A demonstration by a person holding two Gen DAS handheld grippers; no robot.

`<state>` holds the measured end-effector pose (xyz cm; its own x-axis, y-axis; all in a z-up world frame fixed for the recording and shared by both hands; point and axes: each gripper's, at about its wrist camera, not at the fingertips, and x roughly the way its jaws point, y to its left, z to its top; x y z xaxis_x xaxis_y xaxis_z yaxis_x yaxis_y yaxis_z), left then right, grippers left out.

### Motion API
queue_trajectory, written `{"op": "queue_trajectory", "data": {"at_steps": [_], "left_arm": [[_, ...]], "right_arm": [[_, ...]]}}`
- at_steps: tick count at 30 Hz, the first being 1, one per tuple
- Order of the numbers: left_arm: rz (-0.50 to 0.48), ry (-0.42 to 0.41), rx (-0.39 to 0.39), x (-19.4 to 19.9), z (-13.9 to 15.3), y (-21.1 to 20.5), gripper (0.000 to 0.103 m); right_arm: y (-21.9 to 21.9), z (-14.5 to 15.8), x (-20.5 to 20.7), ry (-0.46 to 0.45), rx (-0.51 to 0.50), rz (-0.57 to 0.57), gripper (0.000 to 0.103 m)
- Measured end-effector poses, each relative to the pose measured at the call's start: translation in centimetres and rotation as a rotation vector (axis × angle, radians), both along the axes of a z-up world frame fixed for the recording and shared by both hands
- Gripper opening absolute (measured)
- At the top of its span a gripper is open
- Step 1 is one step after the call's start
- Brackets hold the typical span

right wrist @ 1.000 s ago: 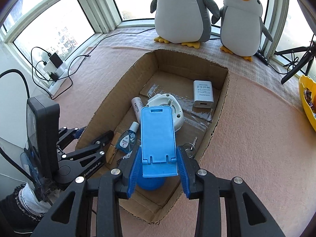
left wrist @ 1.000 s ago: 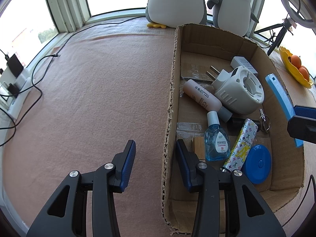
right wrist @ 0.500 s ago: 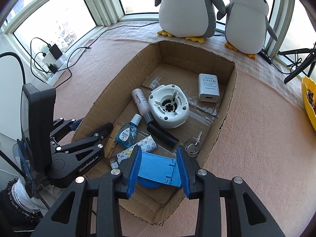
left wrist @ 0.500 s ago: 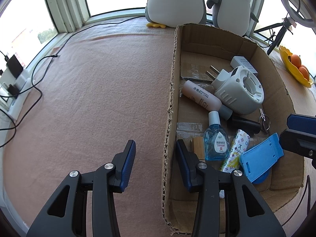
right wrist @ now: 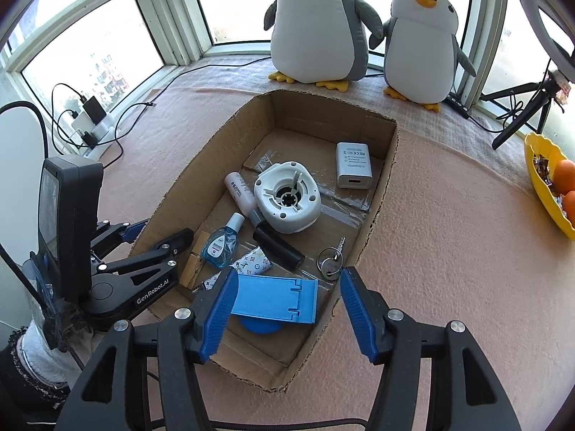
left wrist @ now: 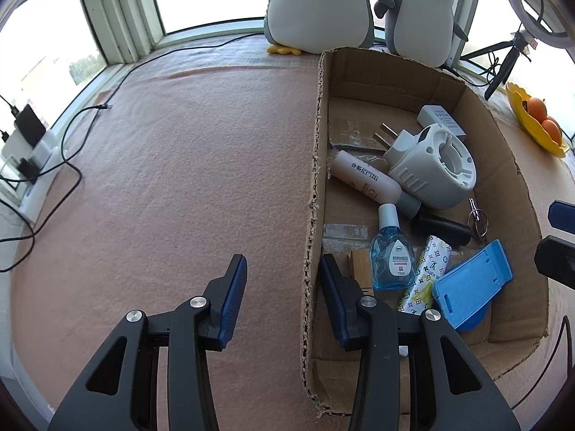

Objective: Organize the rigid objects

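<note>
Released since a second ago, the blue stand point(right wrist: 275, 299) lies in the box point(right wrist: 373, 222); both my right hand-held gripper point(right wrist: 287, 310) and left hand-held gripper point(left wrist: 278, 296) are open, and nothing I see remains outside.

Counts: 1 cardboard box point(right wrist: 390, 151). Inside: 1 blue phone stand point(right wrist: 275, 298), 1 blue round lid point(right wrist: 260, 325), 1 white plug-in device point(right wrist: 287, 201), 1 white adapter point(right wrist: 354, 169), 3 bottles: pink point(right wrist: 239, 194), blue point(right wrist: 221, 246), black point(right wrist: 278, 248). 1 key ring point(right wrist: 330, 260), 1 patterned packet point(right wrist: 251, 264). Outside: 2 plush penguins point(right wrist: 320, 25), 1 yellow fruit bowl point(right wrist: 542, 186).
</note>
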<state>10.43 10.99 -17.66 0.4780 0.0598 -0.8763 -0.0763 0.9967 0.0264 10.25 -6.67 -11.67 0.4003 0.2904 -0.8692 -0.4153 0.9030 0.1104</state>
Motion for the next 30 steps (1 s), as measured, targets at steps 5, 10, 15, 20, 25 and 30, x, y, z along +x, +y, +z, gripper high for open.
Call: {"op": "queue_trajectory", "data": {"at_steps": [5, 10, 15, 20, 25, 30], "left_arm": [[0.004, -0.033, 0.005, -0.6, 1.6, 0.1, 0.041], [-0.011, -0.063, -0.014, -1.5, 3.7, -0.2, 0.041], [-0.045, -0.1, -0.017, -2.6, 5.8, -1.0, 0.047], [-0.071, -0.139, -0.01, -3.7, 7.7, -2.0, 0.053], [-0.089, -0.177, 0.002, -4.6, 9.4, -2.8, 0.058], [-0.112, -0.207, 0.004, -5.6, 10.7, -3.6, 0.067]], "right_arm": [[-1.3, 1.2, -0.6, -0.034, 0.014, -0.047, 0.055], [-2.1, 2.0, -1.2, -0.058, 0.009, -0.078, 0.055], [-2.8, 2.8, -2.2, -0.088, 0.004, -0.111, 0.056], [-3.9, 4.0, -3.1, -0.123, 0.006, -0.16, 0.066], [-5.0, 4.8, -4.0, -0.138, 0.02, -0.208, 0.075], [-6.2, 5.1, -5.0, -0.136, 0.035, -0.245, 0.08]]}}
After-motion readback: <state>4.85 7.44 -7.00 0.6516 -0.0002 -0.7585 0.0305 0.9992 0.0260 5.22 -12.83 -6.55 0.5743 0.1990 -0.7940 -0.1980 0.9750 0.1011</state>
